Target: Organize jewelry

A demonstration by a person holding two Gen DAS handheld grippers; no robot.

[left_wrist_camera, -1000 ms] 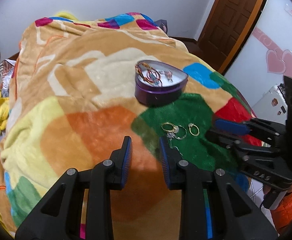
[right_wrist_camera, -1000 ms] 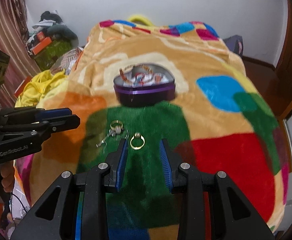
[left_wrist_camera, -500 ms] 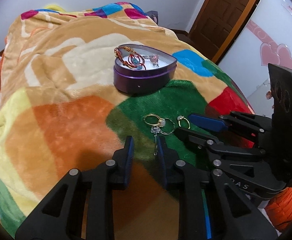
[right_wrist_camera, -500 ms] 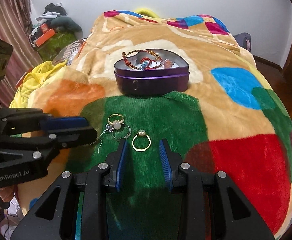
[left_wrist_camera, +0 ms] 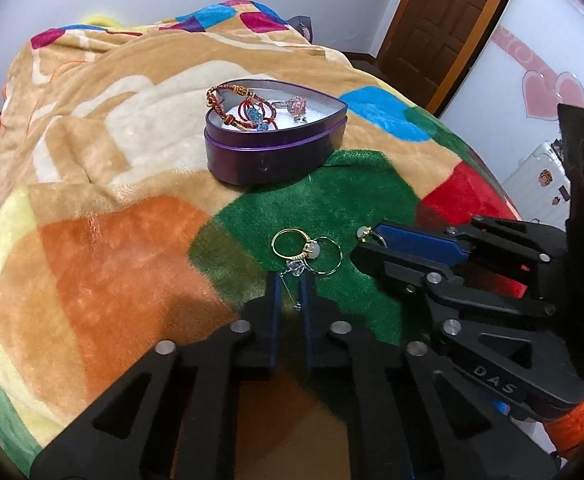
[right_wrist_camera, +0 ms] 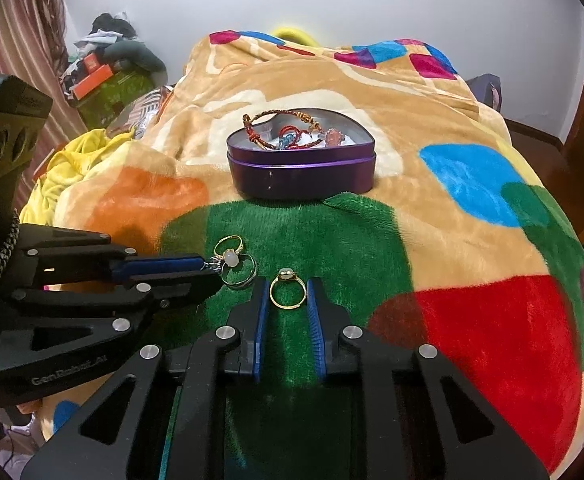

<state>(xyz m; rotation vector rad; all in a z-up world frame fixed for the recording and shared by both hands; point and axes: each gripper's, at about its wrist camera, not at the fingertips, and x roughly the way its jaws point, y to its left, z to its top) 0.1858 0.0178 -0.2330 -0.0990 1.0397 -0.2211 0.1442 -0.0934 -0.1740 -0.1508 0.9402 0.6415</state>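
1. In the lower centre of the left wrist view, the left gripper rests on the green patch of the blanket. Its jaws are pressed almost together on a thin silver earring lying between the pads.
2. Just above the fingertips lie a gold ring with a pale stone and a thin hoop, overlapping each other.
3. In the upper centre, the purple heart-shaped tin stands open with red cord bracelets and a pink-stone ring inside.
4. At the right edge, the right gripper reaches in.
5. In the lower centre of the right wrist view, the right gripper is closing around a second gold ring lying flat; whether the pads touch it cannot be told.
6. At the left, the left gripper points at the ring cluster.
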